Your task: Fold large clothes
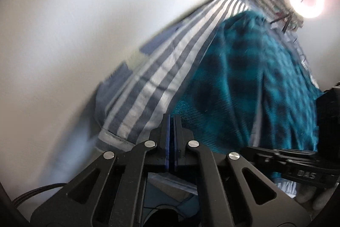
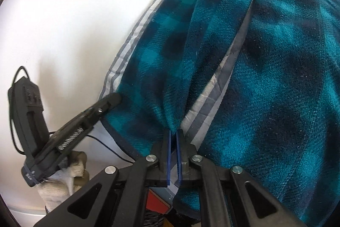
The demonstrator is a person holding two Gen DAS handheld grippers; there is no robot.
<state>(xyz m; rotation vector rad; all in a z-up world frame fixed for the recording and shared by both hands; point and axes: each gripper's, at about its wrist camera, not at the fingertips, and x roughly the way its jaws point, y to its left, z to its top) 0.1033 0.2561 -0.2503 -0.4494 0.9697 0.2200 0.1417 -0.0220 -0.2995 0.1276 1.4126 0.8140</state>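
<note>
We had both grippers pinched on the near edge of the teal plaid blanket (image 2: pixel 265 78): right gripper (image 2: pixel 173 133) on a bunched fold, left gripper (image 1: pixel 171 120) at the corner. The blanket stretched away lengthwise across the white table (image 1: pixel 85 24).
</note>
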